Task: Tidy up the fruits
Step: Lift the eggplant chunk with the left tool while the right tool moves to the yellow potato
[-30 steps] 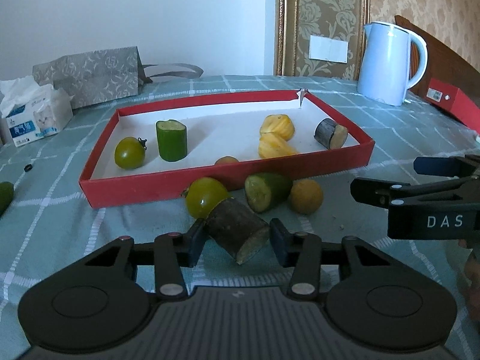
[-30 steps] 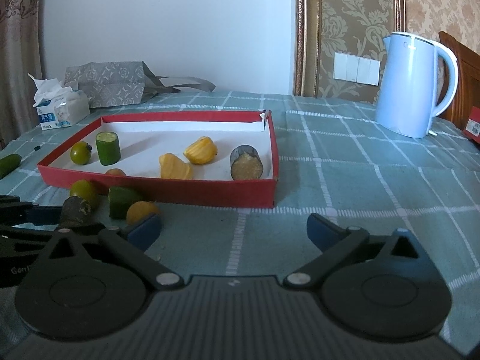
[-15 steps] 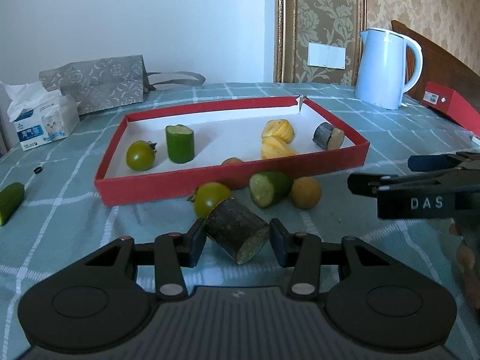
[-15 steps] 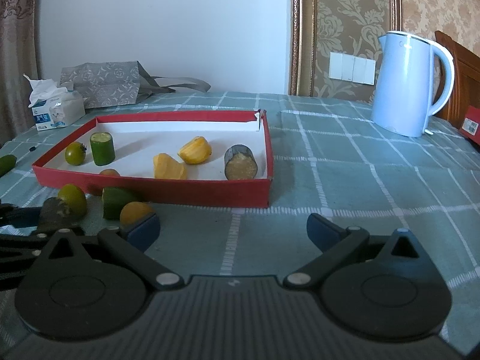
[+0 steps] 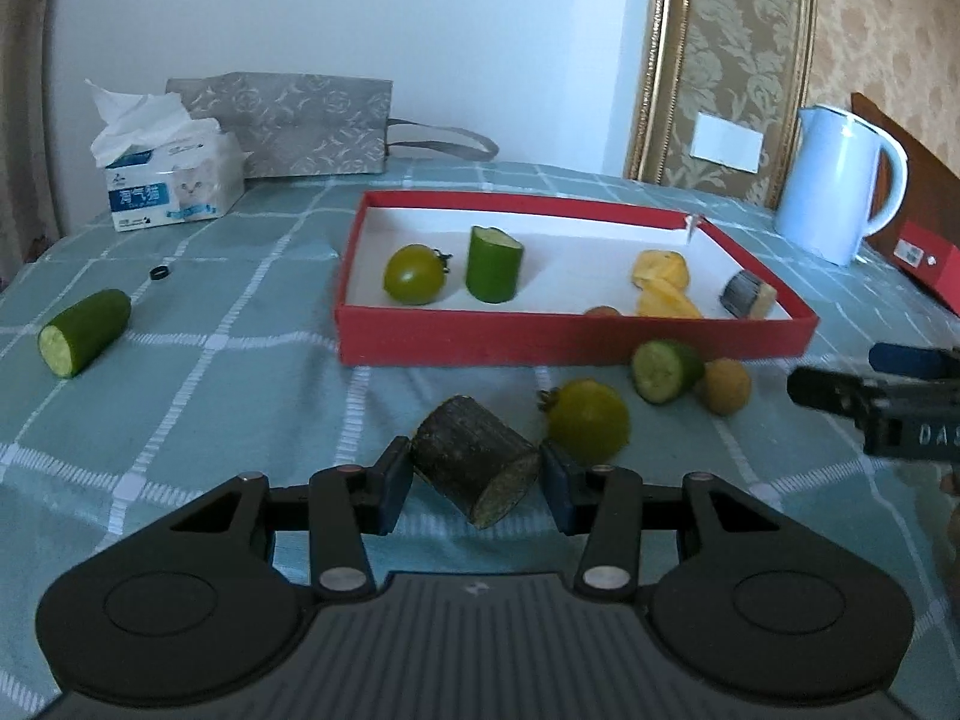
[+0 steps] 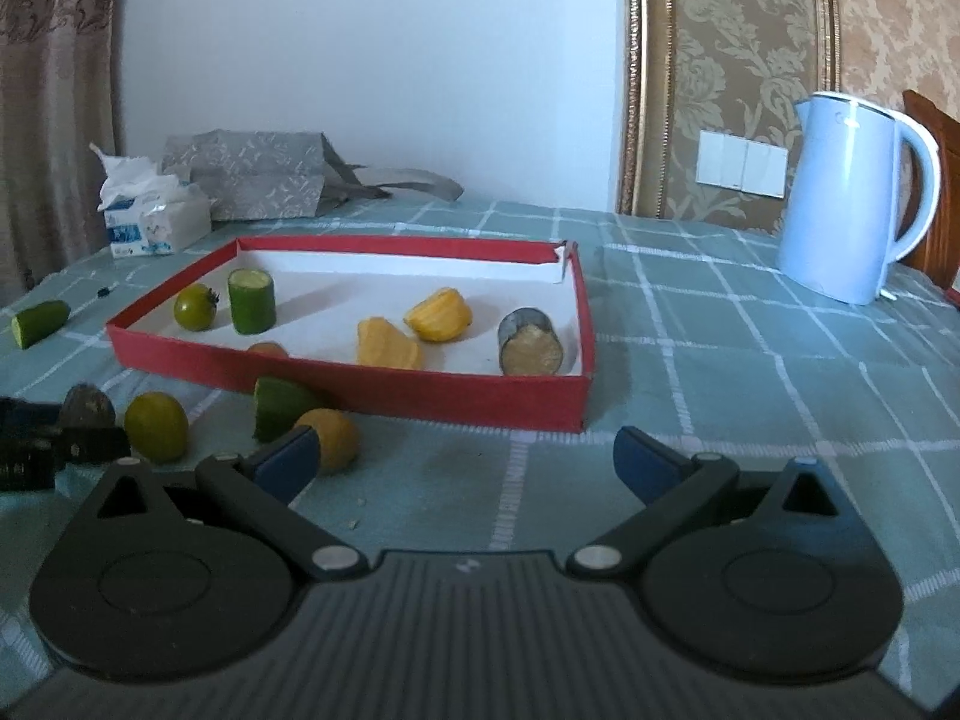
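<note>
- My left gripper (image 5: 477, 483) is clamped on a dark cut cane-like chunk (image 5: 474, 459), both blue pads pressing its sides; the chunk sits tilted, cut face toward the camera, low over the green checked tablecloth (image 5: 210, 372) — I can't tell whether it touches the cloth.
- My right gripper (image 6: 465, 459) stands wide apart with nothing between the fingers, hovering over bare cloth in front of the red tray (image 6: 360, 387).
- In the tray: a green tomato (image 5: 414, 274) and an upright cucumber piece (image 5: 494, 264) side by side at the left end; two yellow jackfruit-like pieces (image 6: 414, 330) in the middle; a second dark cane chunk (image 6: 529, 343) lying on its side near the right wall; a small brown round fruit (image 6: 268, 349) against the near wall, mostly hidden.
- Outside, just in front of the tray's near wall: a yellow-green tomato (image 5: 589, 420) just beside the held chunk, a cucumber end (image 5: 665, 371), and a small tan round fruit (image 5: 727, 387) touching that cucumber end.
- Another cucumber piece (image 5: 84, 333) lies well apart on the cloth at far left, with a small black ring (image 5: 159, 272) near it.
- At the back: tissue pack (image 5: 171, 180), grey patterned bag (image 5: 300, 123), pale blue kettle (image 6: 852, 198) at right.
</note>
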The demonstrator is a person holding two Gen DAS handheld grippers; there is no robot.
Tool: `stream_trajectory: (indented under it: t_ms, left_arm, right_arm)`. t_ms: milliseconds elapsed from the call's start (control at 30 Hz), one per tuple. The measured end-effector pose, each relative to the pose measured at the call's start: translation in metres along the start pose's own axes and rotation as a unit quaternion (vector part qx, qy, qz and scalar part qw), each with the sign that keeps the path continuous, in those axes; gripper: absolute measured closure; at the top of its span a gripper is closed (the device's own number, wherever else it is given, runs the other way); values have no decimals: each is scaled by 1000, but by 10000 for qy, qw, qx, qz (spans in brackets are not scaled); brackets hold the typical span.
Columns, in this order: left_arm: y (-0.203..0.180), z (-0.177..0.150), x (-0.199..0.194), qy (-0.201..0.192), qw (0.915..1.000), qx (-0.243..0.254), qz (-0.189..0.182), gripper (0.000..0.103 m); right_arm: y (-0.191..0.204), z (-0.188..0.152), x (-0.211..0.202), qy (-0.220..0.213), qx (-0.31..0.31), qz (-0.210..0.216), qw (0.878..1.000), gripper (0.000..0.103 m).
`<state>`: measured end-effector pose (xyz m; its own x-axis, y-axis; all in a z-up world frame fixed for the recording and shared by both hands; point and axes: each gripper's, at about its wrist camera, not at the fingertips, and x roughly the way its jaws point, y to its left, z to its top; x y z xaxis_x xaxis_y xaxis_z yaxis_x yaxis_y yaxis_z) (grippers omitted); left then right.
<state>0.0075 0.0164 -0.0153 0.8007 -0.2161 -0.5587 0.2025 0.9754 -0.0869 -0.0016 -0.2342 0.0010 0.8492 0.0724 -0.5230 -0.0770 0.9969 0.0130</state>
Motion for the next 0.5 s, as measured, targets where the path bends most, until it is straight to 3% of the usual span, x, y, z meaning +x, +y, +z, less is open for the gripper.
stream_trajectory:
  t_ms: [267, 433, 500]
  left_arm:
    - [10, 2, 2, -25, 9998, -196, -72, 58]
    - [11, 2, 2, -28, 9997, -221, -93, 58]
    - [12, 2, 2, -29, 9997, -226, -96, 58]
  right_arm:
    - [25, -2, 4, 67, -516, 343, 9981, 17]
    - [32, 1, 11, 223, -547, 528, 9969, 23]
    - [33, 2, 16, 320, -503, 606, 9964, 30]
